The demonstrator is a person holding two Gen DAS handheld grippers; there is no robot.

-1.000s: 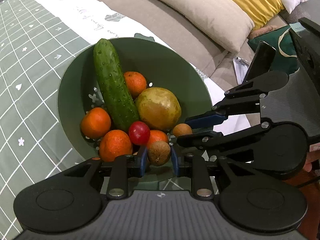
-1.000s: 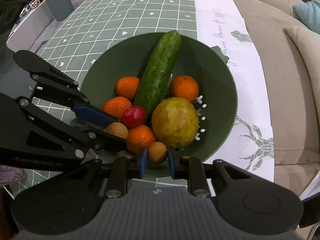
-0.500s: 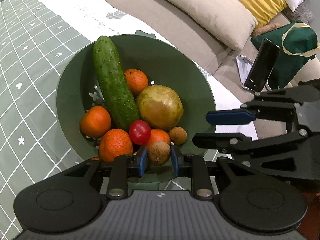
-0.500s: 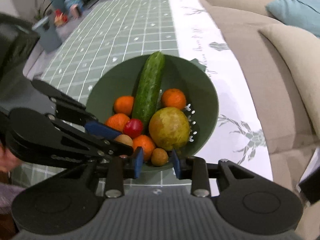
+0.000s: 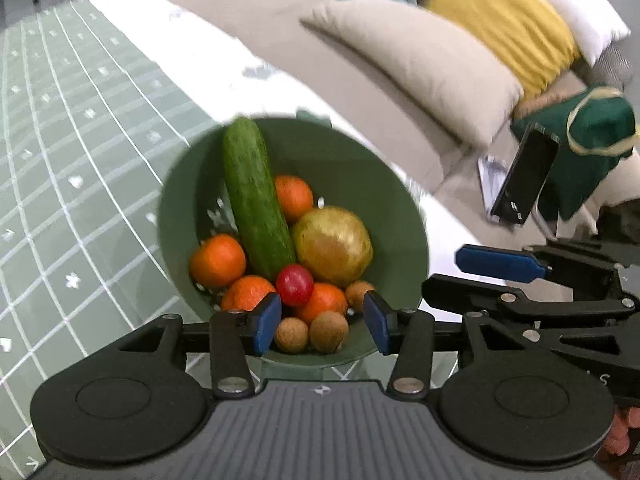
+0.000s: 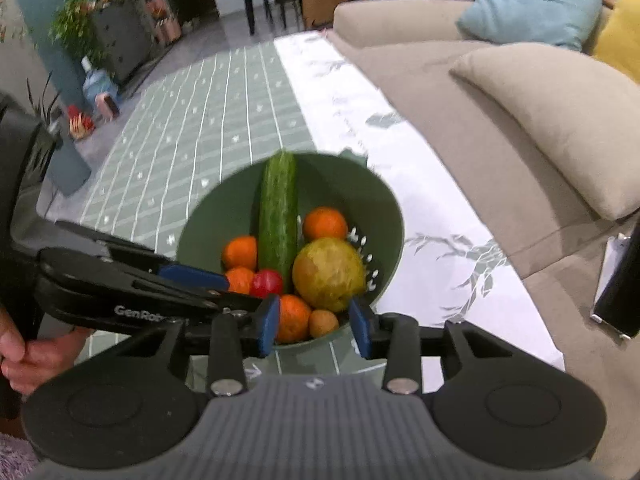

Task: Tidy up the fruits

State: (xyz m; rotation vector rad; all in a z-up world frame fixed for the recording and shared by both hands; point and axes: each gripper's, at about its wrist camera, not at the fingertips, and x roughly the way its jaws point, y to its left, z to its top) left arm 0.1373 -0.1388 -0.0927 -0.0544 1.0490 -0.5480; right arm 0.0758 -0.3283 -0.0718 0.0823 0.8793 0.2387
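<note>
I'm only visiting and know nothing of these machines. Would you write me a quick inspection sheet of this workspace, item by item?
Surface: green checked tablecloth with a white patterned edge.
Job's things: green bowl holding a cucumber, oranges, a red fruit, a big yellowish fruit and small brown fruits.
Clutter: phone propped on the sofa.
Grippers: left tongs and right tongs both open, holding nothing.
Cables: nothing seen.
Surroundings: beige sofa, cushions, plants, dining chairs.

You can read only one text: white letters "GenRob", the rest hidden, on the black arm of your left hand-held gripper point(image 6: 192, 280), in the right wrist view.
</note>
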